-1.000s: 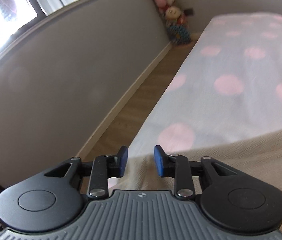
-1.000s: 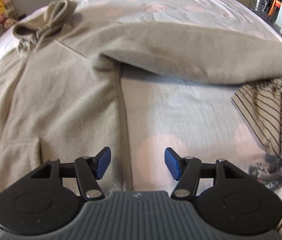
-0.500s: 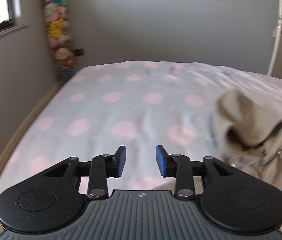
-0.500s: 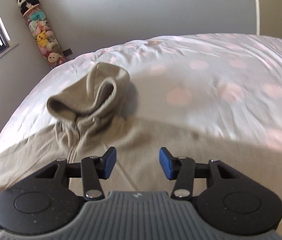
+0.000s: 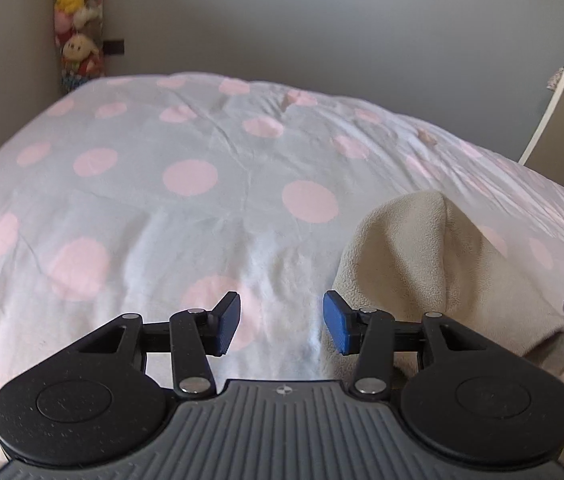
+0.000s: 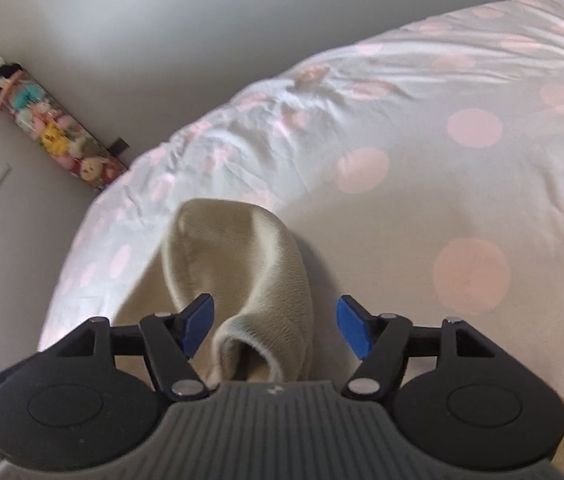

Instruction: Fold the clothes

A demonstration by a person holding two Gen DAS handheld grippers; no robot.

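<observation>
Bed [image 5: 209, 208] filled both views, covered in a pale duvet with pink polka dots, lightly creased. Beige fleece hood [image 6: 241, 264] of the garment lay on the bed, bunched and standing up, its open rim facing the right gripper [image 6: 275, 326]. Right gripper's jaws stood wide apart, holding nothing; the hood lay in the gap between them, nearer the left-side pad, contact unclear. Left gripper [image 5: 282, 322] hovered just beside the hood [image 5: 434, 264], hood to its right behind the right-side finger; jaws moderately open, nothing between them but bare duvet. Beyond the bed's far corner, a hanging column of soft toys [image 6: 45, 128] against the grey wall [image 5: 322, 28].
</observation>
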